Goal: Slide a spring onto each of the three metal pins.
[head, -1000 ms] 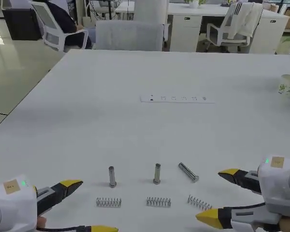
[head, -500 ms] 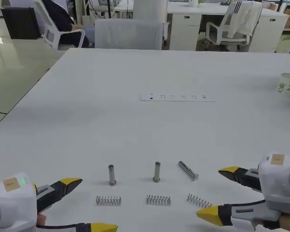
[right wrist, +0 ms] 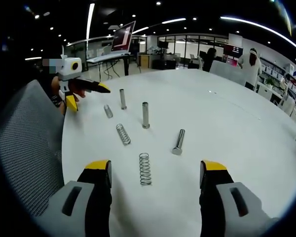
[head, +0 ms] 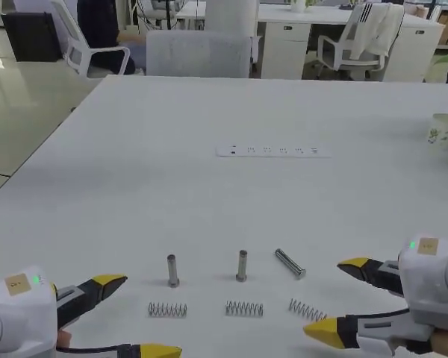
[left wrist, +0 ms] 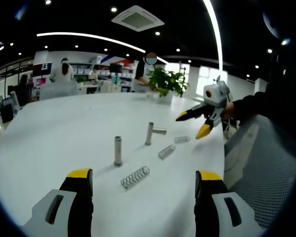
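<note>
Three springs (head: 244, 309) in a row on the white bench (head: 209, 201), left pin (head: 172, 271) and middle pin (head: 242, 266) upright just behind, right pin (head: 290, 263) lying flat, left gripper (head: 138, 317) and right gripper (head: 330, 298) flanking, jaws wide, empty.

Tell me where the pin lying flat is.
Head view: the fallen pin lies right of the middle upright pin, just behind the rightmost spring.

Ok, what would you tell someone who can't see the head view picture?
On a white table, the left pin and middle pin stand upright, the right pin lies down, and three springs lie in front. The left hand-held gripper and right hand-held gripper are open at the bottom corners, touching nothing.
</note>
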`<state>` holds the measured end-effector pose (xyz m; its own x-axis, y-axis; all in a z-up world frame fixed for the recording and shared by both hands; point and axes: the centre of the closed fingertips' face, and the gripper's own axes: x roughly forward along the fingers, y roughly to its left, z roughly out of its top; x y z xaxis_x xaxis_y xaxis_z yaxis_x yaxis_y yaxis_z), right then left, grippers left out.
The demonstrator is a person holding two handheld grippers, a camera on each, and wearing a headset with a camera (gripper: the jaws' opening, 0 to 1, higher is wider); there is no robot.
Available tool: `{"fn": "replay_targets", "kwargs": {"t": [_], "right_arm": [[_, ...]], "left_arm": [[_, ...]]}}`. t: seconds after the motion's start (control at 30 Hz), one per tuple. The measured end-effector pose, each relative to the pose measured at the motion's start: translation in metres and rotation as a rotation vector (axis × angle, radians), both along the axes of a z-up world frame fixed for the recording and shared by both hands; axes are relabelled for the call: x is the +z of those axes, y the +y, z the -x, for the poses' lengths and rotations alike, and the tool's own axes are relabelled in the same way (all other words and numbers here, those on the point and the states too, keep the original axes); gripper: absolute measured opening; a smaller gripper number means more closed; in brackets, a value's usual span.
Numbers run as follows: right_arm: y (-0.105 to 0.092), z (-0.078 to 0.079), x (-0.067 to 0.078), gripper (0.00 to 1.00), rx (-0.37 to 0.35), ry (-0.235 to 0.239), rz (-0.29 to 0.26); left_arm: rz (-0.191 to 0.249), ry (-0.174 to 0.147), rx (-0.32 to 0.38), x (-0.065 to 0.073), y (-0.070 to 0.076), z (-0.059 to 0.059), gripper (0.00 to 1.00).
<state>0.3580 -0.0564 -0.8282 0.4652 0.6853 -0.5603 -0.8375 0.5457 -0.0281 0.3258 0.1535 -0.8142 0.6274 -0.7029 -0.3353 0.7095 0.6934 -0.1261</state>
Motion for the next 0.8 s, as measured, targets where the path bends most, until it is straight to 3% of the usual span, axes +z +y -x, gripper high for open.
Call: {"fn": "replay_targets", "kwargs": {"t": [0.8], "right_arm": [[-0.0019,-0.0006,-0.004,0.71,-0.004,0.015,0.008]], "left_arm": [[0.002,0.008,0.001,-0.0024,-0.0014,-0.0017,0.82]]}}
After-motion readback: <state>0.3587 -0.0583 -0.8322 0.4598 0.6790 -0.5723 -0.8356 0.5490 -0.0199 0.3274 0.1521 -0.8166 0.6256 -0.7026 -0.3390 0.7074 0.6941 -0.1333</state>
